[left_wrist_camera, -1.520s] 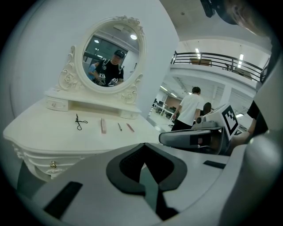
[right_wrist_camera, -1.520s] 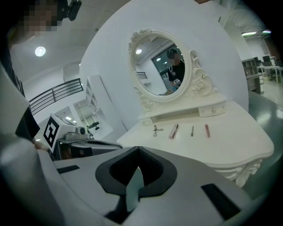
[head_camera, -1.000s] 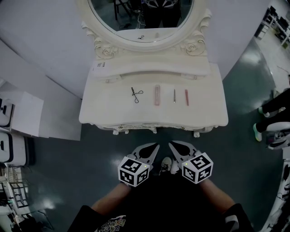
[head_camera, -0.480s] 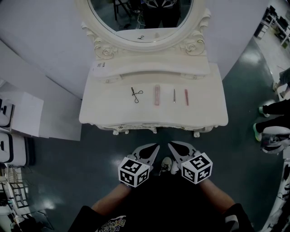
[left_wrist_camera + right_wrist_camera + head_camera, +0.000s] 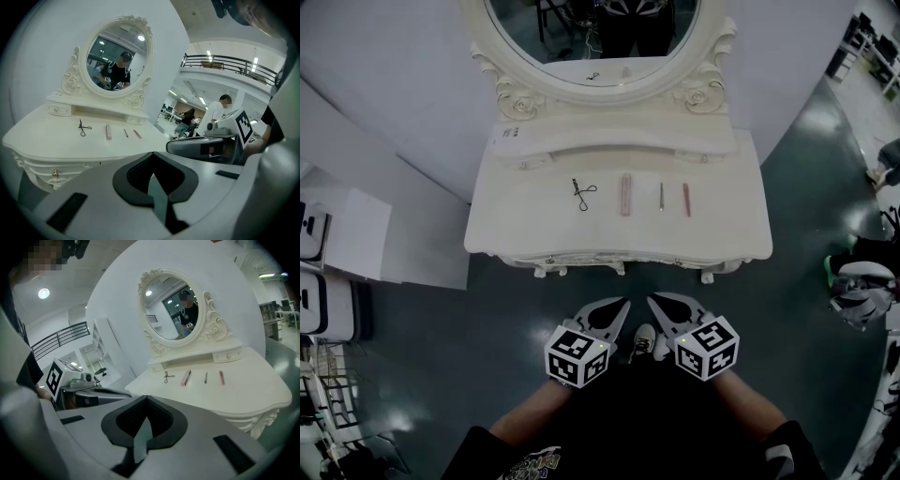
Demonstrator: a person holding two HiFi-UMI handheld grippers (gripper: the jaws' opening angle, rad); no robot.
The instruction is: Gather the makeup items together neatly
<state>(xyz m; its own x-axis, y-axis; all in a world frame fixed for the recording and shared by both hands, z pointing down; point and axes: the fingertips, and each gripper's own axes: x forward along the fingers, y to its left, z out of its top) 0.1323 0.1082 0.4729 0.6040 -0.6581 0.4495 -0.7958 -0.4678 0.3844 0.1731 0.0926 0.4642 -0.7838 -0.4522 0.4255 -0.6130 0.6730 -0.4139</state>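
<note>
Unmoved, four slim makeup items (image 5: 625, 195) lie seemingly parallel.

Four makeup items lie flat in a row across the middle of the pale surface (image 5: 525, 220), each apart from the next. Leftmost is a black wire eyelash curler (image 5: 583, 195). To its right come a pale pink tube (image 5: 625, 195), a thin dark pencil (image 5: 662, 196) and a slim reddish stick (image 5: 686, 200). These three lie parallel, running front to back.

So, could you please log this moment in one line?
stage: pre-reach | left gripper: shut, empty | right gripper: shut, empty | eyelash curler, pink case, pencil, pink stick: spaced row on dressing table, ungathered
</note>
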